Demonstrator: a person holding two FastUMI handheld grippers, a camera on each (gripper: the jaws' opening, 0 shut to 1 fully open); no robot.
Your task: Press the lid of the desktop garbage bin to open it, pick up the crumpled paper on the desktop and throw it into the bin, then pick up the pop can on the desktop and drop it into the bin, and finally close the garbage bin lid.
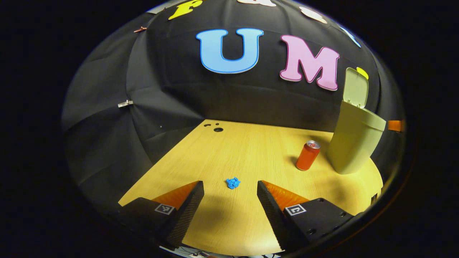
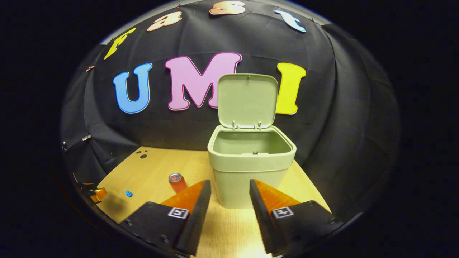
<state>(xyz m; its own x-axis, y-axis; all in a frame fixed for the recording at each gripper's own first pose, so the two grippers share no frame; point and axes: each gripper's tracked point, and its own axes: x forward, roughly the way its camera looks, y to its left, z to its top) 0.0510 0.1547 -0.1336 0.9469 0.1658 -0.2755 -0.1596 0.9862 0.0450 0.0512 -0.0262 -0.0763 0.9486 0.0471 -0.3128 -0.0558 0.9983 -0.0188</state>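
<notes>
Left gripper (image 1: 230, 195) hangs with jaws spread and empty, and the crumpled paper (image 1: 233, 183) lies on the desktop (image 1: 215, 157) dead ahead, just beyond the gap between the fingertips at lower centre of the left gripper view. Farther right stand the pop can (image 1: 307, 155), upright, then the bin (image 1: 355, 143) with its lid (image 1: 355, 87) raised. Right gripper (image 2: 226, 195), also spread and empty, faces the bin, so the left is judged nearer the paper.

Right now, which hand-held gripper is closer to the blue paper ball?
Left. The left hand-held gripper hovers open just before the paper ball; the right hand-held gripper faces the bin, well away.
</notes>
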